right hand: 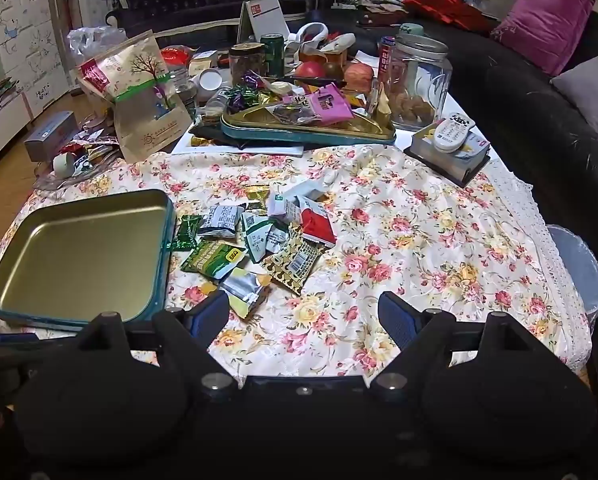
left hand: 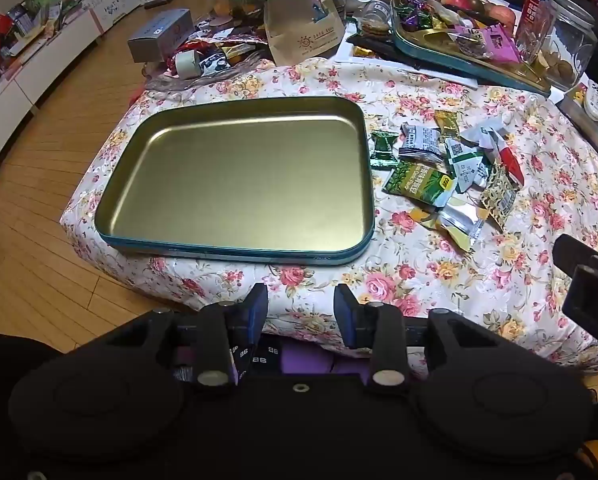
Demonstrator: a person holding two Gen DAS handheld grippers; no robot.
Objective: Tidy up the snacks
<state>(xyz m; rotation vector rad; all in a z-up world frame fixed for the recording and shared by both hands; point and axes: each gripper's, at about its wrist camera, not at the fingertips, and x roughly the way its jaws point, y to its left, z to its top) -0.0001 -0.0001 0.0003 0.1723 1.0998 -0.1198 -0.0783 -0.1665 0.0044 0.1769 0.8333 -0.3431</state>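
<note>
An empty gold tin tray [left hand: 235, 184] with a teal rim lies on the floral cloth; in the right wrist view the tray [right hand: 79, 256] sits at the left. Just right of it lies a loose pile of wrapped snacks [left hand: 447, 168], the same pile of snacks [right hand: 259, 244] in the right wrist view: green, silver, red and gold packets. My left gripper [left hand: 301, 308] hovers open at the near table edge, in front of the tray, nothing between its fingers. My right gripper [right hand: 303, 316] stands wide open just short of the pile, empty. A silver-yellow packet [right hand: 245, 294] lies by its left finger.
A second teal tray [right hand: 307, 128] heaped with candies, a glass jar [right hand: 419, 80], a brown paper bag [right hand: 143, 100], fruit and a remote [right hand: 453, 134] crowd the far table. A black sofa [right hand: 539, 120] runs along the right. Wooden floor [left hand: 39, 200] lies left of the table.
</note>
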